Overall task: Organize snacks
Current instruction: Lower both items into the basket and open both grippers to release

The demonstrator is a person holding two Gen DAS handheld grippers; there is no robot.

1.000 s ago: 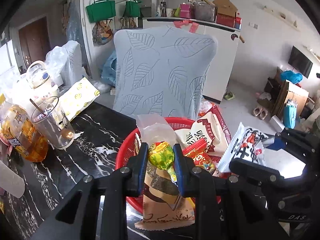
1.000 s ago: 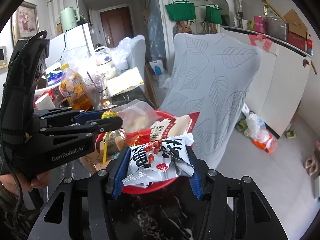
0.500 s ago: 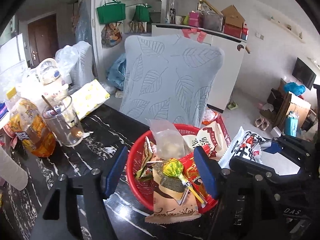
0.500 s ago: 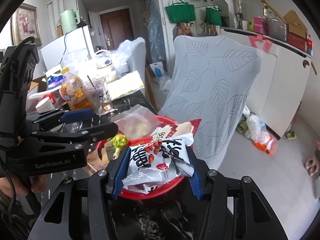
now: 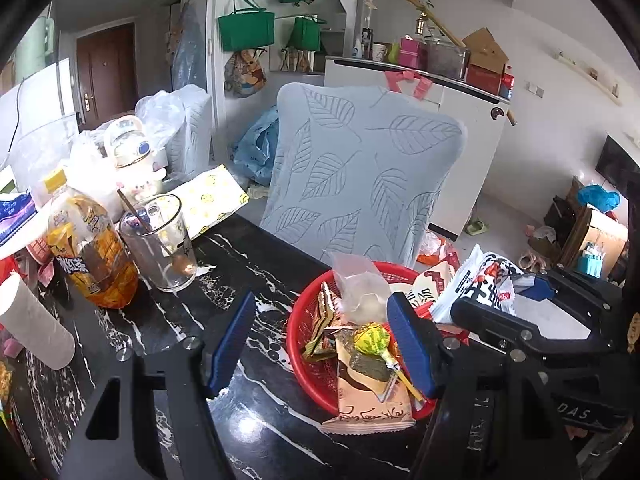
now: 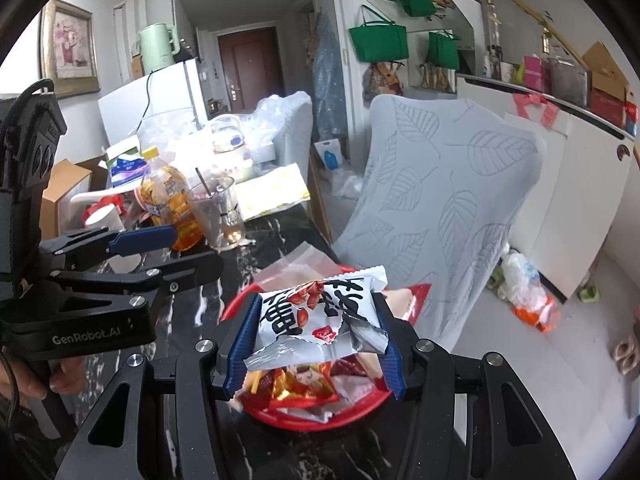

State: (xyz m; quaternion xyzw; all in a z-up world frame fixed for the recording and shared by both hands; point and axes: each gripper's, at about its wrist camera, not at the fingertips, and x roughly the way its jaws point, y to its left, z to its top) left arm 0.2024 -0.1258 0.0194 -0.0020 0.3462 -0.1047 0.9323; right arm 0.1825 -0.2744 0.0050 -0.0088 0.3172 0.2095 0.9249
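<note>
a round red plastic mesh basket [image 5: 304, 320] sits on the black white-veined marble table [image 5: 168, 320], at its near right edge, piled with snack packets. the left gripper [image 5: 320, 344] hangs over the basket's near left side with its blue-padded jaws apart and nothing between the pads; they have just been opening. below the gap lies a yellow-green wrapped lollipop [image 5: 370, 338], resting on a brown and beige snack packet [image 5: 374, 396] that overhangs the basket's near rim, with a clear plastic bag holding something pale [image 5: 360, 292] just beyond. the right gripper [image 6: 314, 344] is clamped on a white crinkled packet with bold black characters and red peanuts printed on it [image 6: 320, 312], held above the basket; the packet's near edge looks torn or folded, though the view does not settle which. under it a red and gold packet [image 6: 304, 384] lies in the basket. far left on the table stand a clear glass with a spoon [image 5: 160, 240] and an amber drink bottle with a yellow cap [image 5: 86, 240], just beside each other. a chair with a pale blue leaf-pattern cover [image 5: 360, 176] stands beyond the basket.
</note>
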